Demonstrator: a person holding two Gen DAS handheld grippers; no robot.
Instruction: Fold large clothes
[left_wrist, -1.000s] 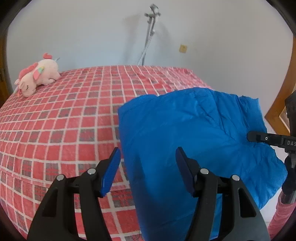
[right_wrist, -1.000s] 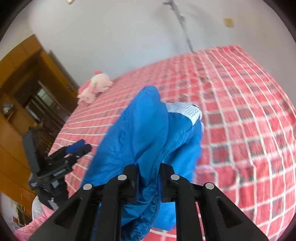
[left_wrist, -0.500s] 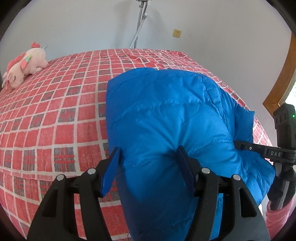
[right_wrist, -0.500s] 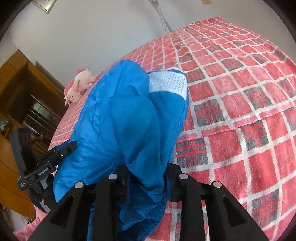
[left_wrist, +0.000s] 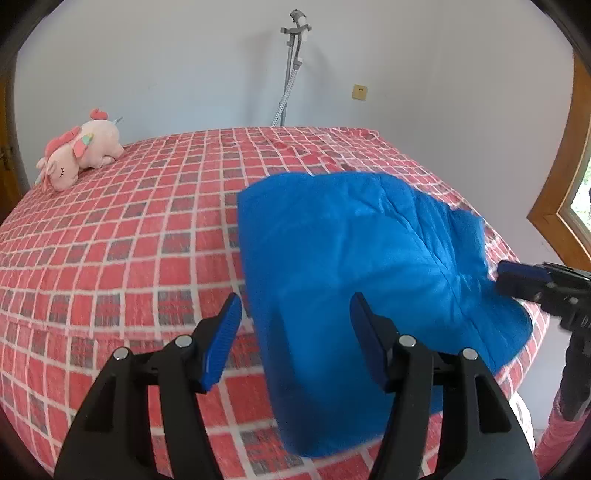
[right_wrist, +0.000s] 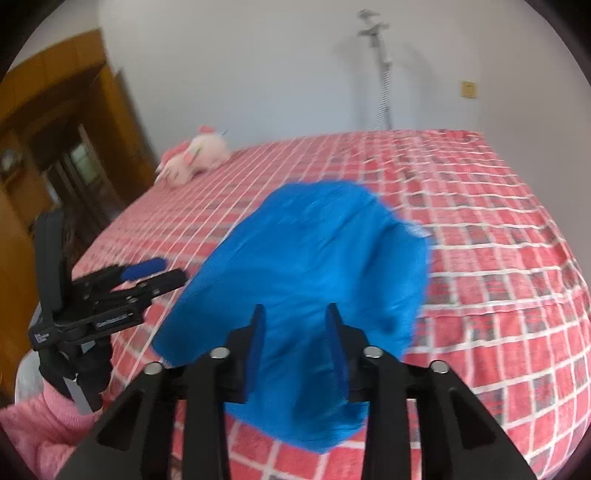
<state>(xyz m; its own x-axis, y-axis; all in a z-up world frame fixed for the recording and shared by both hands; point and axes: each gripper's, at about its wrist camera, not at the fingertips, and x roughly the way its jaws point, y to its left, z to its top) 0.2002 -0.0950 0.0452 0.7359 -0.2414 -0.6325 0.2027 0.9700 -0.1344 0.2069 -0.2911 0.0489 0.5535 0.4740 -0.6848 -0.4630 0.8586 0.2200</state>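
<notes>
Now | left gripper (left_wrist: 295, 336): wide apart, empty | right gripper (right_wrist: 295, 332): parted, empty | blue jacket (left_wrist: 354, 254): on bed (left_wrist: 110, 240)

Bed with red checked cover (left_wrist: 110, 240), blue padded garment (left_wrist: 351, 251) lying ahead of the jaws, pink plush toy (left_wrist: 79, 149) far beyond, left

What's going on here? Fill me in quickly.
A person with a handheld gripper in each hand is folding a puffy blue quilted jacket on a bed with a red checked blanket. The jacket lies bundled near the bed's edge. The left gripper and right gripper are both open and hold nothing. A pink plush unicorn lies at the far corner.
</notes>
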